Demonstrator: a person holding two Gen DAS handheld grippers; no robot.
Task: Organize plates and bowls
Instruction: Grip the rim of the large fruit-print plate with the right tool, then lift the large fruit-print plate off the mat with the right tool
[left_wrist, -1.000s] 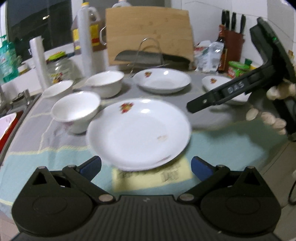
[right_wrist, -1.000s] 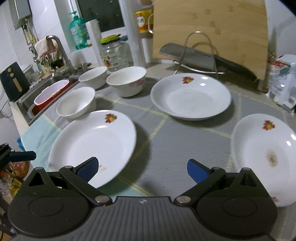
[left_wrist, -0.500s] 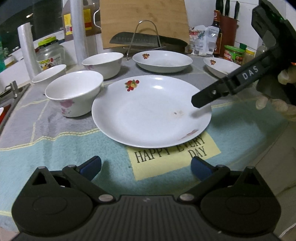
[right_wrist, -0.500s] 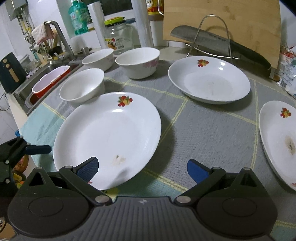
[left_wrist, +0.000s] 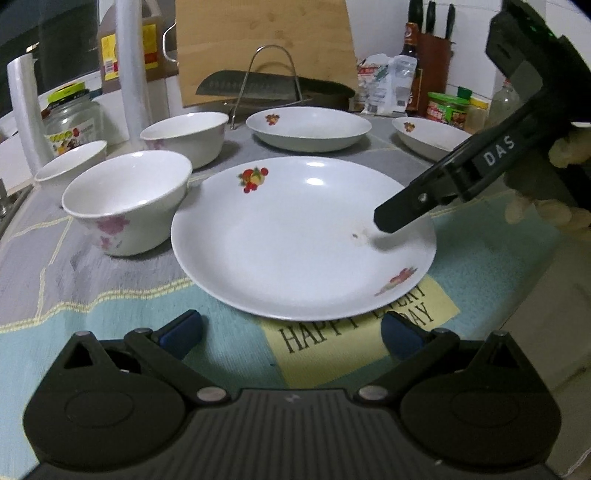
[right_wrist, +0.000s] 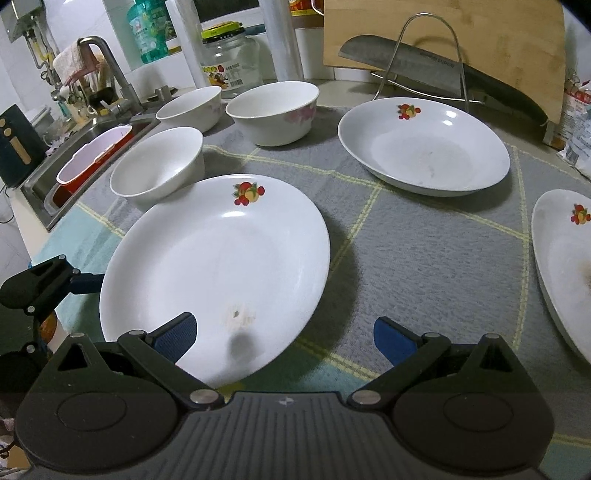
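Observation:
A white plate with a fruit motif (left_wrist: 295, 236) (right_wrist: 214, 266) lies on the cloth near the table's front edge. My left gripper (left_wrist: 291, 332) is open just short of its near rim, holding nothing. My right gripper (right_wrist: 284, 336) is open too, low over the plate's other side, with one black finger (left_wrist: 424, 195) hovering above the rim. Three white bowls (right_wrist: 159, 166) (right_wrist: 273, 110) (right_wrist: 188, 107) stand behind and left of the plate. Two more fruit-motif plates (right_wrist: 424, 144) (right_wrist: 561, 258) lie farther back and to the right.
A sink (right_wrist: 48, 184) with a red-and-white tub (right_wrist: 96, 155) borders the table on the left. A cutting board (left_wrist: 262, 48), a cleaver on a wire rack (right_wrist: 424, 66), a glass jar (right_wrist: 229, 62) and a knife block (left_wrist: 436, 59) line the back. The counter drops off right of the cloth.
Both grippers have come lower and closer to the near plate. The right gripper's finger has moved in over the plate's rim. The dishes have not moved.

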